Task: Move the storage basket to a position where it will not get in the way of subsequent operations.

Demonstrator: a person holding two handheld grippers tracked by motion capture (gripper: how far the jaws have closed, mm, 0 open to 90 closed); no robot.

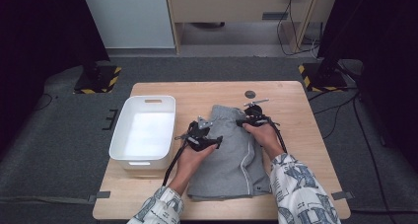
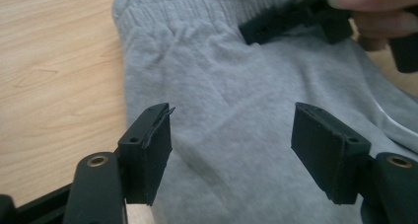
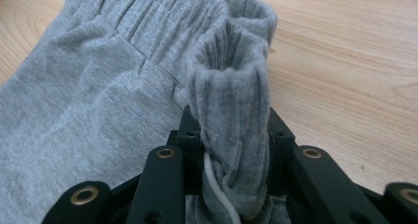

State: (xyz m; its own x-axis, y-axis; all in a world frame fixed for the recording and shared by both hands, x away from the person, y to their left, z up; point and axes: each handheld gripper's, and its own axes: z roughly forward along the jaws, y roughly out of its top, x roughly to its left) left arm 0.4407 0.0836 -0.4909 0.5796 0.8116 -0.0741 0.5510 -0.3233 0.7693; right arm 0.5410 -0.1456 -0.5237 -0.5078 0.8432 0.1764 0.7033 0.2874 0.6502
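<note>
Grey shorts (image 1: 231, 155) with a white side stripe lie on the wooden table (image 1: 296, 100), waistband toward the far side. My left gripper (image 1: 203, 133) hovers over the shorts' left part, jaws wide open with only grey cloth (image 2: 231, 110) beneath them. My right gripper (image 1: 248, 119) sits at the waistband's right end. Its jaws are shut on a bunched fold of the ribbed waistband (image 3: 231, 120), with a white cord (image 3: 217, 189) showing in the pinch. The right gripper (image 2: 296, 17) and the fingers holding it also appear at the top of the left gripper view.
A white plastic bin (image 1: 145, 130) stands on the table's left side, close to the left gripper. A small dark disc (image 1: 250, 93) lies near the far edge. Bare wood (image 3: 345, 61) extends right of the waistband. Patterned sleeves (image 1: 300, 189) come in from the bottom.
</note>
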